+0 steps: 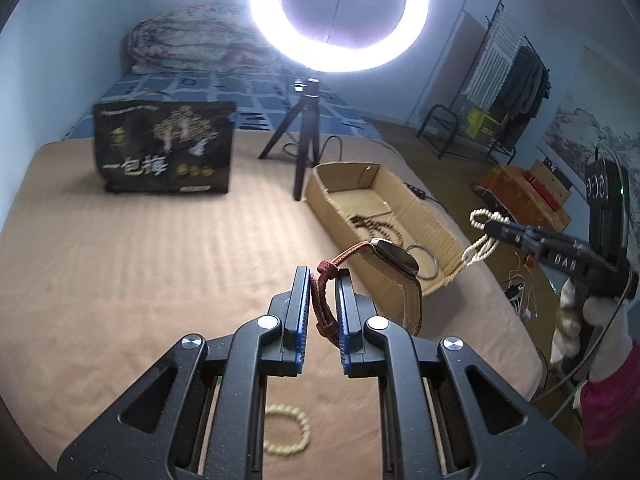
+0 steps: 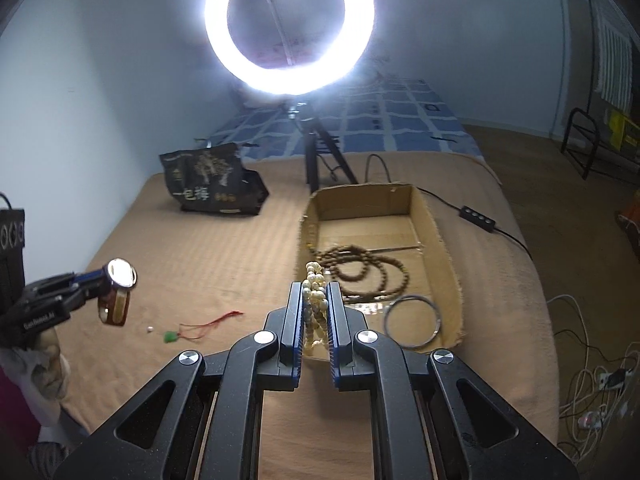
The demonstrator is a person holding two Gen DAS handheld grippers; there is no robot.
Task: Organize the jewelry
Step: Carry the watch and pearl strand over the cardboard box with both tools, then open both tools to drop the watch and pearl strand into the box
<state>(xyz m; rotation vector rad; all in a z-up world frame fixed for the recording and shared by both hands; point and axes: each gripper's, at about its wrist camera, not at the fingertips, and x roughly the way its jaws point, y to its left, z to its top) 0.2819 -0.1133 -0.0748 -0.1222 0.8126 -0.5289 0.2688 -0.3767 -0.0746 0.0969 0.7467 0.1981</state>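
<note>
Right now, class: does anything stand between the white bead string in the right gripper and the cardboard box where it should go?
Nothing visible does. The right gripper holds the white bead string just before the box's near end, with open air between. Brown beads and a metal ring already lie inside.

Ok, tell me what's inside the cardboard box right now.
Inside the cardboard box lie a dark brown bead necklace and a metal bangle. The right gripper, shut on the white bead strand, covers the near left corner, so anything there is hidden.
</note>
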